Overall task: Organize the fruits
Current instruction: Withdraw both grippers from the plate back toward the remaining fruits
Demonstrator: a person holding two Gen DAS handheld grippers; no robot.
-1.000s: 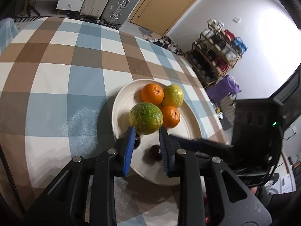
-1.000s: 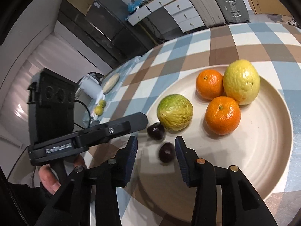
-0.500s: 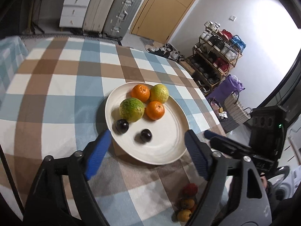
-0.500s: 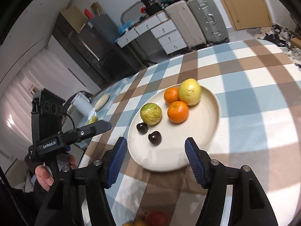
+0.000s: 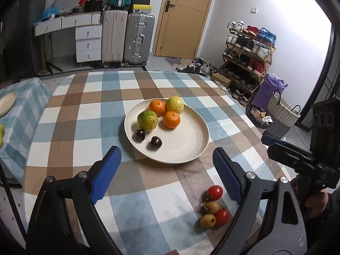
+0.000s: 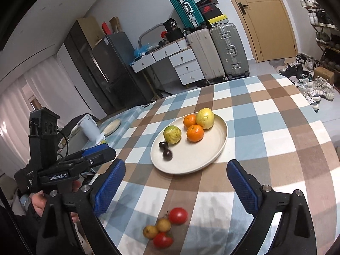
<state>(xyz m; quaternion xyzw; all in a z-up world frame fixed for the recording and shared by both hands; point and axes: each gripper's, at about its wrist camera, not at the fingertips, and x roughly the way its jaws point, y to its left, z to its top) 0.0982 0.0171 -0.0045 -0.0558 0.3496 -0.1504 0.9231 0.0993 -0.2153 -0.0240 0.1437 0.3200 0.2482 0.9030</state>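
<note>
A cream plate (image 5: 191, 140) (image 6: 214, 150) on the checked tablecloth holds two oranges (image 5: 171, 119), a yellow-green fruit (image 5: 174, 105), a green fruit (image 5: 147, 118) (image 6: 172, 134) and two dark plums (image 5: 155, 142) (image 6: 167, 155). Small red tomatoes (image 5: 215, 192) (image 6: 178, 215) and small yellow fruits (image 5: 207, 221) (image 6: 150, 231) lie in a cluster on the cloth near the front edge. My left gripper (image 5: 166, 167) is open and empty, held back from the plate. My right gripper (image 6: 176, 182) is open and empty above the cluster.
The checked table (image 5: 89, 110) drops off at its far and right edges. A second cloth-covered surface with a small plate (image 5: 6, 103) stands at the left. Suitcases (image 5: 138, 39), drawers and a shoe rack (image 5: 246, 48) stand behind.
Both grippers have opened wide and pulled back and up from the plate, each leaving a dark plum on it. The tomato cluster has come into view.
</note>
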